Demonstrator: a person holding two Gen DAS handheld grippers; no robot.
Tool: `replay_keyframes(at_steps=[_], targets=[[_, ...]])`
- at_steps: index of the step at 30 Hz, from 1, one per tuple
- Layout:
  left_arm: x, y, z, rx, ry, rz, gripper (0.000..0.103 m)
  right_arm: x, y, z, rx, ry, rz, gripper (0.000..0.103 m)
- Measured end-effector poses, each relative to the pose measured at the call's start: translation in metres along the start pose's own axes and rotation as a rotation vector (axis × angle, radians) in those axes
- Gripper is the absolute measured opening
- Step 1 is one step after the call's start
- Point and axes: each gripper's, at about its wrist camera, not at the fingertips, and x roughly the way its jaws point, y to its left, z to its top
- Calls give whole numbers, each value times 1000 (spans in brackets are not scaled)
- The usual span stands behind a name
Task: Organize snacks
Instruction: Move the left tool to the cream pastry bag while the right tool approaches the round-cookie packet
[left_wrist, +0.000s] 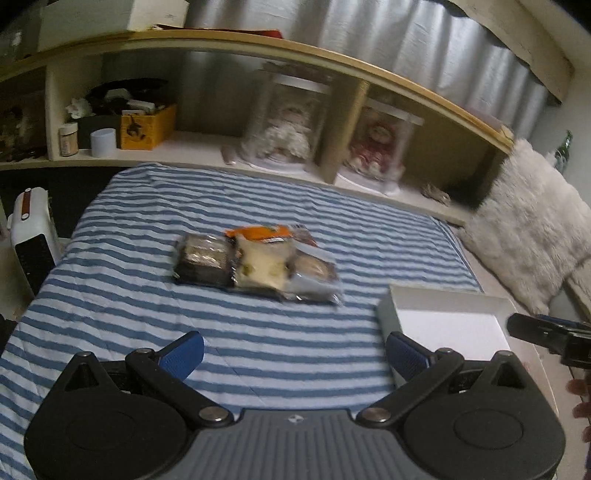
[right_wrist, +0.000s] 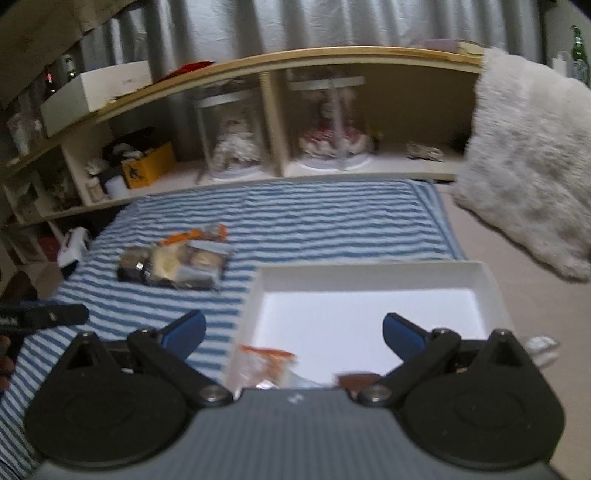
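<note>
Blurred snack packets (left_wrist: 255, 264) lay unreadable on striped blanket (left_wrist: 258, 350); your left gripper (left_wrist: 293, 354) and right gripper (right_wrist: 293, 334) gaped empty; packet (right_wrist: 267, 363) in white box (right_wrist: 369, 280) half hidden.

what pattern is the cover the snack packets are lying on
Blue and white stripes. The cover shows best in the left wrist view, with the snack packets piled on it.

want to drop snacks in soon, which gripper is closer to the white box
Right. The right gripper hovers over the white box; the left gripper hangs beside it over the striped blanket.
</note>
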Motion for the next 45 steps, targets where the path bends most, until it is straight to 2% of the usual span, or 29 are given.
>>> replay_keyframes(at_steps=[5,10,14,19,24,34,38,42,45], targets=[[11,20,11,-15,-33,21,103,32,35,12,10,-29,36,103],[31,38,22,-69,-58,-23,103,74,67,22,21,-43,73,103],[54,43,29,-87,-61,-36,103,106,73,26,88,-50,120,103],[87,49,35,-102,-43,-68,90,152,74,30,189,-6,147,103],[125,41,37,-57,-10,-67,80,184,67,31,264,7,211,103],[171,28,32,16,-41,-2,74,216,48,36,337,9,282,100],[176,27,34,42,-76,15,74,229,52,40,322,15,295,98],[183,21,33,100,-75,54,72,239,59,37,299,35,299,98],[188,15,30,167,-74,87,73,242,66,36,243,19,248,98]])
